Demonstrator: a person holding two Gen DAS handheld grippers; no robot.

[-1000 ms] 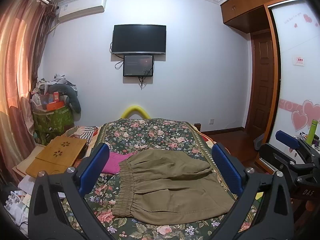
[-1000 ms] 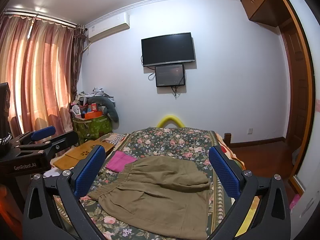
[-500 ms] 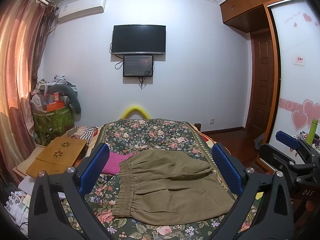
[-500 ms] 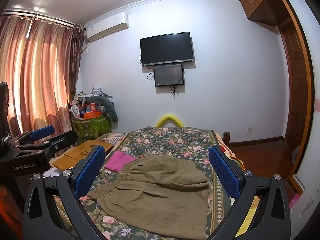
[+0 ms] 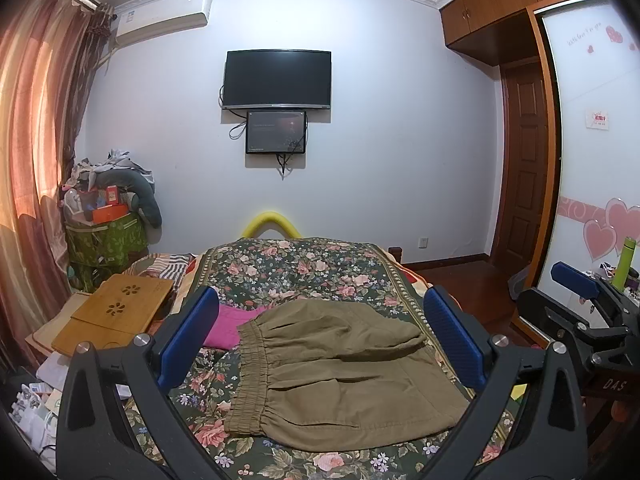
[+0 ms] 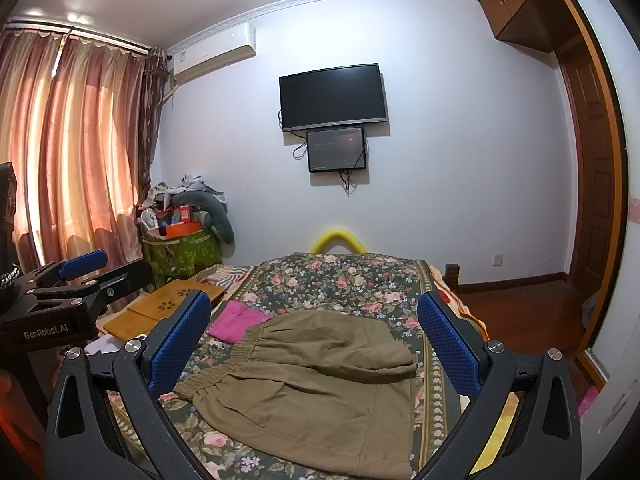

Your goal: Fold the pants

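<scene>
Olive-brown pants [image 5: 340, 372] lie folded into a compact rectangle on the floral bedspread [image 5: 296, 268], elastic waistband to the left. They also show in the right wrist view [image 6: 316, 392]. My left gripper [image 5: 320, 340] is open and empty, held above and short of the pants. My right gripper [image 6: 316, 344] is open and empty too, at a similar height to the right. Each gripper shows at the edge of the other's view: the right one [image 5: 576, 292] and the left one [image 6: 80, 276].
A pink cloth [image 5: 228, 326] lies on the bed left of the waistband. A wooden lap desk [image 5: 116, 312] sits at the bed's left side. A green hamper piled with things [image 5: 104, 240] stands by the curtains. A wardrobe [image 5: 592, 160] and door are at right.
Almost nothing differs. The right wrist view has shifted very slightly; the pants and both open grippers stay as they were.
</scene>
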